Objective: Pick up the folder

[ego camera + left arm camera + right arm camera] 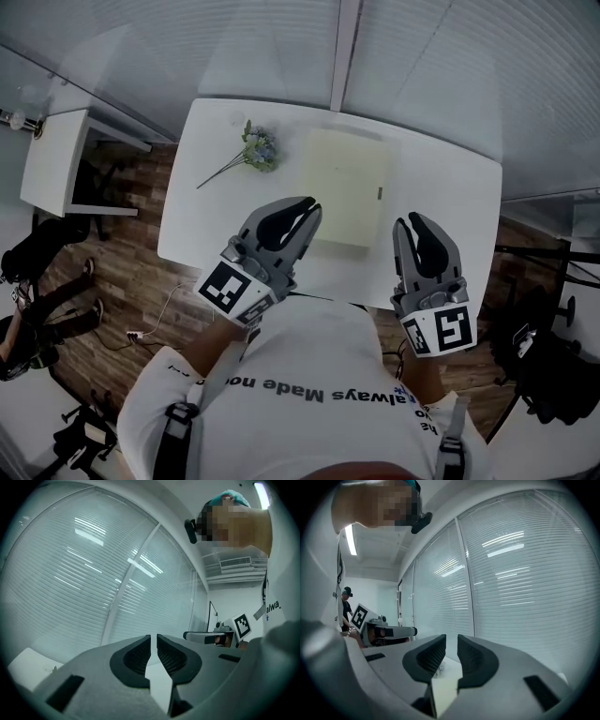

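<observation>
Hovering above the near edge of the white table, both claws point toward the far window blinds; neither touches anything. The left gripper is clenched on nothing, only a hairline showing between its pads. In the head view its tips sit over the left edge of the folder. The right gripper is released, jaws slightly parted and empty, just right of the pale yellow folder, which lies flat mid-table, with a sprig of flowers to its left.
</observation>
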Demonstrator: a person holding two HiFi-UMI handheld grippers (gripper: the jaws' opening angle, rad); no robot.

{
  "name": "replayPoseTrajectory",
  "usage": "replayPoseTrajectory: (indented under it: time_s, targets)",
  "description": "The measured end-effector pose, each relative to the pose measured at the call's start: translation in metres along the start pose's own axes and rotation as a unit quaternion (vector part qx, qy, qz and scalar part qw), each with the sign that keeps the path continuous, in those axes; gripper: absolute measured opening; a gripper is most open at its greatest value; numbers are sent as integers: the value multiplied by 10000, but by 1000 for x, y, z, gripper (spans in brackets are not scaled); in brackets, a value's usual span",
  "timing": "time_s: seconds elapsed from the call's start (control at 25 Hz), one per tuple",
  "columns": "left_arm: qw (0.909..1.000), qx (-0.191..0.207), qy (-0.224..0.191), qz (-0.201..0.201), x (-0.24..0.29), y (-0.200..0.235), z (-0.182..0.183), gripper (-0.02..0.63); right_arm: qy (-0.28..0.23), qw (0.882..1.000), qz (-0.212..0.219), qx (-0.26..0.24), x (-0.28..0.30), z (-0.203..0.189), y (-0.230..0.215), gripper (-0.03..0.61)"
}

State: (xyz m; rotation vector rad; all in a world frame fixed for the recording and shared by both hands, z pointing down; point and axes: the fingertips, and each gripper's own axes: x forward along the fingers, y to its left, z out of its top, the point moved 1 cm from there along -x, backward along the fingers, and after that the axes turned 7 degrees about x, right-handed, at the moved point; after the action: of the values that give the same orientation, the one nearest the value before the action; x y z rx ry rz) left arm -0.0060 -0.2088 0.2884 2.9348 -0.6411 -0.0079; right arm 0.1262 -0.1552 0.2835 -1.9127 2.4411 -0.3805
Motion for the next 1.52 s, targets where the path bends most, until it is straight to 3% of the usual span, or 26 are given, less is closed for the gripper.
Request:
replayPoseTrajectory:
  time_s: [1.04, 1.52]
  targets:
    - [9936, -507, 990, 215, 23, 43, -112, 198, 909, 9949, -3, 436, 29, -99, -34, 161]
    - [9835, -974, 1506, 232, 28, 81, -187, 249, 1442, 9866, -68, 757, 67, -168, -51, 240]
